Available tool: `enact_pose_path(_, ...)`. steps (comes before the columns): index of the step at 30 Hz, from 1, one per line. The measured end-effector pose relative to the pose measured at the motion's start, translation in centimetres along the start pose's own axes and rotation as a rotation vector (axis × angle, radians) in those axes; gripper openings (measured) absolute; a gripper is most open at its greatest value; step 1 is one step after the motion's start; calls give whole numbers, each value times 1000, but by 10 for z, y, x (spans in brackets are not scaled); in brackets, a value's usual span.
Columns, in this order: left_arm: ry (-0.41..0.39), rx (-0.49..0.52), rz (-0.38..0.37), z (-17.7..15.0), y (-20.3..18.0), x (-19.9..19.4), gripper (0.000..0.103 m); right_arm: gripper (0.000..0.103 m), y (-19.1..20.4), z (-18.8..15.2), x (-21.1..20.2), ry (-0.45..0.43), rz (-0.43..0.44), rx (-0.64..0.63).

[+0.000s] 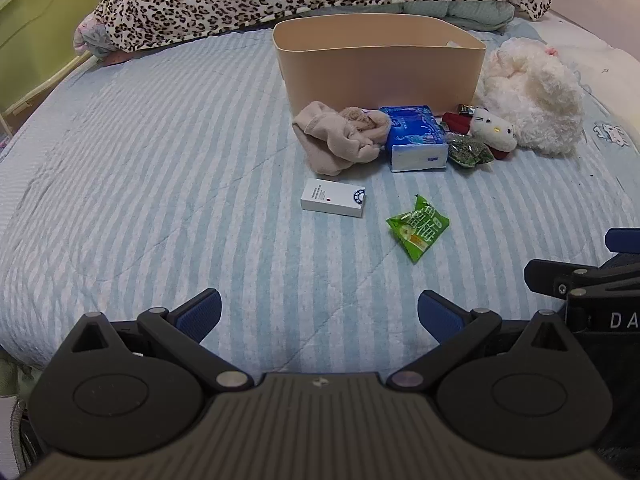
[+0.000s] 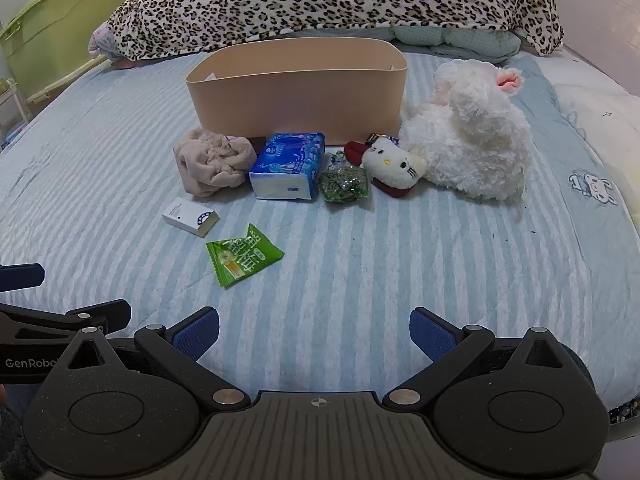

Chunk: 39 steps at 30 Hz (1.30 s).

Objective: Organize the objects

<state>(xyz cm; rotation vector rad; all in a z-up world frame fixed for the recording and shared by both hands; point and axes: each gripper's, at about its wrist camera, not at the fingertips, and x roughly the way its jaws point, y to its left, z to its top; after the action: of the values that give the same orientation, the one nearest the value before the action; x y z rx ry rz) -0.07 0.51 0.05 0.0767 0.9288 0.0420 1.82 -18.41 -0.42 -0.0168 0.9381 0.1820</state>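
bin (image 2: 296, 96) upright, contents mostly hidden | left tool (image 1: 319, 312) jaws apart | right tool (image 2: 314, 330) jaws apart

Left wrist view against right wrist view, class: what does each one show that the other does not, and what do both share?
Only the left wrist view shows the open left tool head-on, with part of the right one at its right edge. Only the right wrist view shows the open right tool head-on and the plush rabbit's pink ear. Both show the beige bin, the tissue pack, the white box and the green snack packet on the striped bedspread.
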Motion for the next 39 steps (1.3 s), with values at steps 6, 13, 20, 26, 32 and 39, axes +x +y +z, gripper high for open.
enact_pose_path(6,6,-7,-1,1,2,0,103,103,2,2,0,0,-2,-13)
enact_pose_path(13,7,1,-3,2,0,0,103,103,2,3,-1,0,-3,-8)
enact_pose_path(20,13,6,-8,3,0,0,103,103,1,3,0,0,-9,-11)
enact_pose_path(26,14,3,-9,3,-1,1,103,103,2,4,0,5,-12,-15)
enact_pose_path(32,18,5,-12,2,0,5,103,103,4,6,2,2,-16,-26)
enact_pose_path(39,25,-5,-17,0,3,9,103,103,5,6,5,11,-18,-26)
